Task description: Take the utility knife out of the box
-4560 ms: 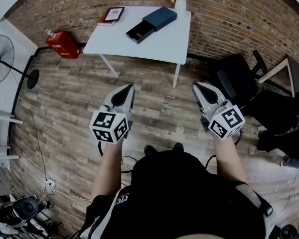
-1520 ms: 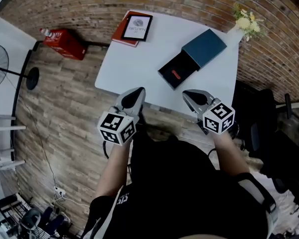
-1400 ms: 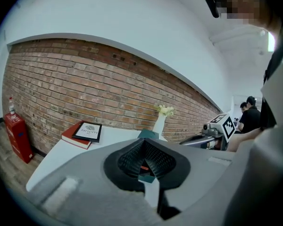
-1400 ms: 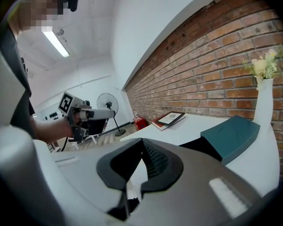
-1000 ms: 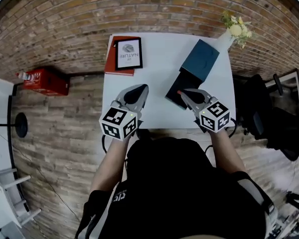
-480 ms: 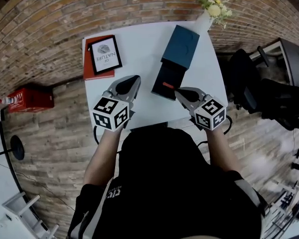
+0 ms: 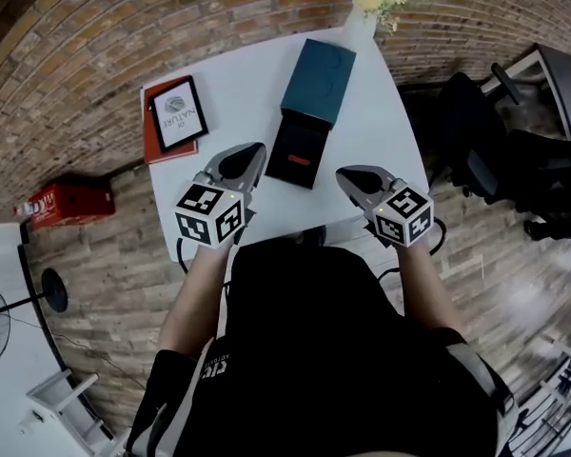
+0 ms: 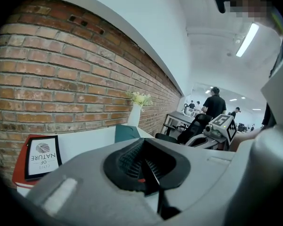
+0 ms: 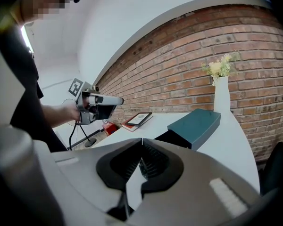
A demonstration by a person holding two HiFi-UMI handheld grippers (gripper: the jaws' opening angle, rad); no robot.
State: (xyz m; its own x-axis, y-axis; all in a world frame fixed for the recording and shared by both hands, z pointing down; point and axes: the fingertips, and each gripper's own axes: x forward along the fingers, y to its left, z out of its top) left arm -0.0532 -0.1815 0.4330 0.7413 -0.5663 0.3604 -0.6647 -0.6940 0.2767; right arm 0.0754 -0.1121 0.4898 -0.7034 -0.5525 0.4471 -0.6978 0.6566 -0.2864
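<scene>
White table (image 7: 240, 86) edge underlies left hand-held gripper (image 7: 247, 156) and right hand-held gripper (image 7: 348, 176), both closed

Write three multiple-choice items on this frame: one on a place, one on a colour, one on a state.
1. Where is the knife? A) in the black tray slid out of the box; B) on the book; C) on the floor.
2. What colour is the box's outer cover? A) red; B) white; C) teal.
3. The left claw and right claw are: A) both open; B) both shut, empty; C) both shut on the knife.
Answers: 1 A, a red sliver lies in the tray; 2 C, the head view shows teal; 3 B, each claw's own view shows it closed on nothing.
</scene>
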